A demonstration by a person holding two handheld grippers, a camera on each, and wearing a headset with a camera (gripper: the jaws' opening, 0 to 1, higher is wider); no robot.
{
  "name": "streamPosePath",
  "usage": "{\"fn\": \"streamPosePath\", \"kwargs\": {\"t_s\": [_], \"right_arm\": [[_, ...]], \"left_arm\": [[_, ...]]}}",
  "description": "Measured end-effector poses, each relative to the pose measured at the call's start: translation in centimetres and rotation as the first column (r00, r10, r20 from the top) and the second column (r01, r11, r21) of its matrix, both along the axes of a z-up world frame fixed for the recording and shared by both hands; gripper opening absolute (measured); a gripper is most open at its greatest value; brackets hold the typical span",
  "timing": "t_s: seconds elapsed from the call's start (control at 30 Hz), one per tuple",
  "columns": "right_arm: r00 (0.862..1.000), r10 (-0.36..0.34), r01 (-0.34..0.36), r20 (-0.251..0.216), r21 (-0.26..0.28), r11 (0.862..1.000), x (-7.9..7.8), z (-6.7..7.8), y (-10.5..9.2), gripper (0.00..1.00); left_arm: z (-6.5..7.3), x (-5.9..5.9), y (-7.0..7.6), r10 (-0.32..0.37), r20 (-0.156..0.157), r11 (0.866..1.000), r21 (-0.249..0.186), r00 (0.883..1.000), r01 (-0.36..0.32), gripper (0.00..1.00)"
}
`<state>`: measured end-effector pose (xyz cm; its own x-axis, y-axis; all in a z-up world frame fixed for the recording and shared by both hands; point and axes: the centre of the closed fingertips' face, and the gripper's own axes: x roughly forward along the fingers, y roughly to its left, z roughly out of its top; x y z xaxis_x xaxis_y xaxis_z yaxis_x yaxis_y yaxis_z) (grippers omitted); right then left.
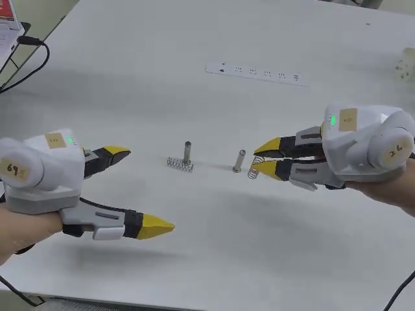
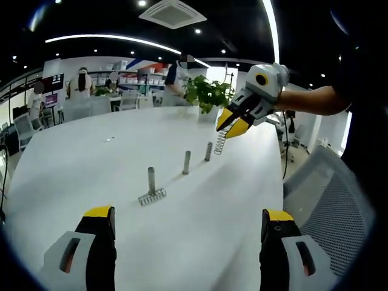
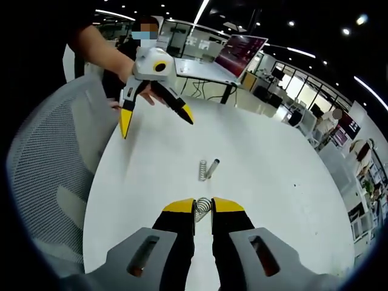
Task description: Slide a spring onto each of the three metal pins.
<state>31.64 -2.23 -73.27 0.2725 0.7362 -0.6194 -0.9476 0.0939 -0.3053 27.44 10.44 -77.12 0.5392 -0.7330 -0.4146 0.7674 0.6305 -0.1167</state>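
Head view: low on the left over the white bench point(image 1: 214, 265), the left gripper point(image 1: 137, 189), fingers spread wide, gripping nothing. On the right, the right gripper point(image 1: 262, 160), fingers almost together, pinching the held spring point(image 1: 255, 170) at their tips. Between the two grippers, the first pin point(image 1: 187, 152) upright, with the loose spring point(image 1: 180, 164) lying flat just beside its foot. Nearer the right gripper's tips, the second pin point(image 1: 239, 161), also upright. Farther back, a white power strip point(image 1: 256, 72); at the far left edge, a laptop point(image 1: 5, 26) and a black cable point(image 1: 39, 61).

Left gripper view: own yellow-tipped fingers point(image 2: 100, 213) far apart at the bottom. Ahead, in a row: first pin point(image 2: 151, 180) with loose spring point(image 2: 151, 196) at its base, second pin point(image 2: 187, 162), then a third upright piece point(image 2: 208, 151), too small to tell whether bare. Above the far end, right gripper point(image 2: 233, 123), held spring point(image 2: 219, 143) hanging from its tips close beside that third piece; touching or not, cannot tell.

Right gripper view: own fingers point(image 3: 180, 209) closed on the held spring point(image 3: 204, 208), coils showing in the narrow gap. Beyond, a spring and a pin side by side on the bench. Upper left, left gripper point(image 3: 156, 123), fingers splayed.
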Motion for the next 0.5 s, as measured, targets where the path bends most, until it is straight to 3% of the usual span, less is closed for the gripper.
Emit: {"fn": "streamPosePath", "kwargs": {"t_s": [0.5], "right_arm": [[1.0, -0.014, 0.014, -0.004, -0.01, 1.0, 2.2, 0.0, 0.4, 0.07]], "left_arm": [[0.1, -0.1, 0.6, 0.015, -0.002, 1.0, -0.005, 1.0, -0.015, 0.98]]}}
